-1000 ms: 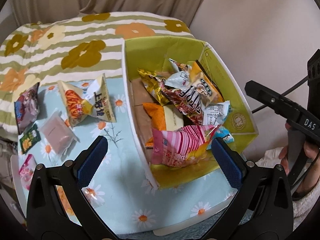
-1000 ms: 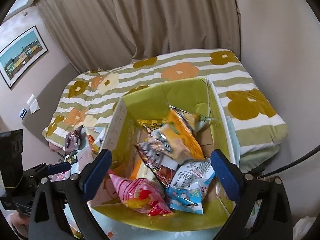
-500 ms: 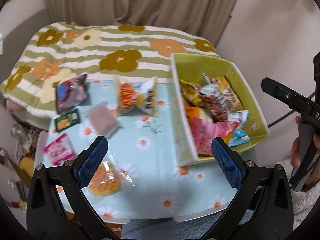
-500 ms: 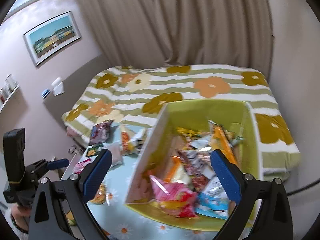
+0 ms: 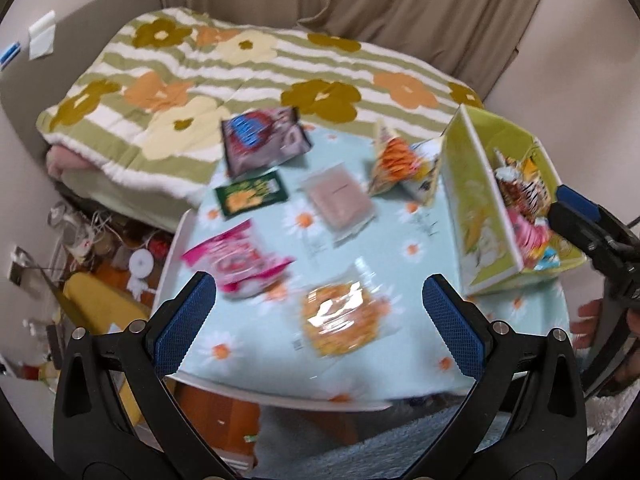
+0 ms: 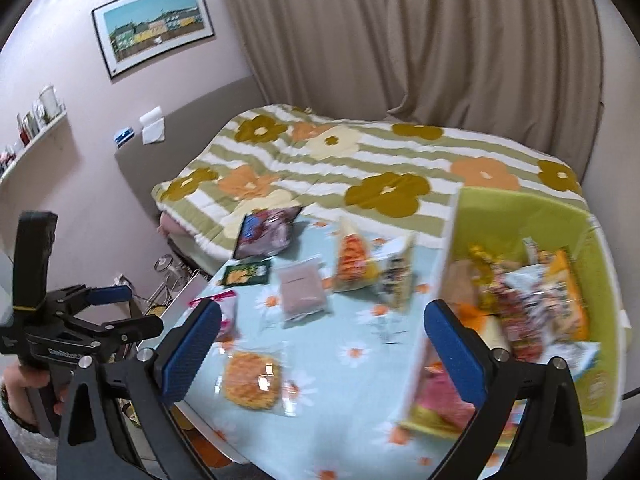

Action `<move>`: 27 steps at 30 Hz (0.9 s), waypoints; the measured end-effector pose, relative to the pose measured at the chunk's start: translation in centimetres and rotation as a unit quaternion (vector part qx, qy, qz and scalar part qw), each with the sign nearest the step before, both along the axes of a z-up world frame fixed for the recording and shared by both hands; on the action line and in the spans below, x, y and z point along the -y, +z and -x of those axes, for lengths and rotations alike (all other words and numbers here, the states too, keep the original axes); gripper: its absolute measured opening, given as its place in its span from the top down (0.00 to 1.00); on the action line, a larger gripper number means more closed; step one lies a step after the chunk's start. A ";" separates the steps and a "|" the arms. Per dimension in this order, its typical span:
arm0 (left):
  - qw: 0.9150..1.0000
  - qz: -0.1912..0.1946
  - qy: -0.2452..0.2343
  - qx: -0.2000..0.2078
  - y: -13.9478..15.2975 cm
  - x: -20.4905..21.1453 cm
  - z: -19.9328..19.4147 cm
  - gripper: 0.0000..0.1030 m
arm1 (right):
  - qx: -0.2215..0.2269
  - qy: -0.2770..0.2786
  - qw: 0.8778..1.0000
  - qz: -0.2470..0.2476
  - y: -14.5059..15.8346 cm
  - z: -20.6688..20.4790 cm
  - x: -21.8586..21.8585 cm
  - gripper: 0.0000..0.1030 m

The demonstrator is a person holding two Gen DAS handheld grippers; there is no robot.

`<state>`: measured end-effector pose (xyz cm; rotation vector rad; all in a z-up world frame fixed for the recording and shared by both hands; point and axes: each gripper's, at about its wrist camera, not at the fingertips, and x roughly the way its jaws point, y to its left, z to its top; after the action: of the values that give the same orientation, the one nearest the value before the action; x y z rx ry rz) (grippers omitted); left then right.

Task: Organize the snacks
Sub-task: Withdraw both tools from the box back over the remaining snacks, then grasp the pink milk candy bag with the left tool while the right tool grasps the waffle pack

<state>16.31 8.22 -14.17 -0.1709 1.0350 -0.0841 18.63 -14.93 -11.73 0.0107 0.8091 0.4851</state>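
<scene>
A bench (image 5: 400, 240) draped in daisy cloth is set against a flower-quilted bed. The left gripper (image 5: 320, 316) and right gripper (image 6: 322, 344) are held wide open and empty above it. Nearest lies a clear bag of orange snacks (image 5: 340, 320), with other packets beyond; the green box (image 6: 600, 280) is already loaded. A pick is judged next: lowering is called for.
</scene>
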 end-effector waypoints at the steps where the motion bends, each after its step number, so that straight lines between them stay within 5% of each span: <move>1: 1.000 -0.003 -0.006 -0.008 -0.7 -1.1 0.2 0.00 | -0.009 0.004 1.000 0.004 -0.7 0.1 -1.1 0.02; 14: 0.989 -0.033 -0.130 -0.067 -8.9 -6.4 -3.6 0.01 | -0.128 0.014 0.988 0.083 -11.2 1.5 -10.5 0.02; 27: 0.962 -0.126 -0.227 -0.079 -14.7 -3.4 -8.1 0.01 | -0.133 0.021 0.983 0.127 -16.6 1.5 -12.5 0.02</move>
<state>24.40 11.58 -28.84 0.3002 1.2184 -0.3572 17.11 -2.46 -28.28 -0.1821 1.1313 0.4212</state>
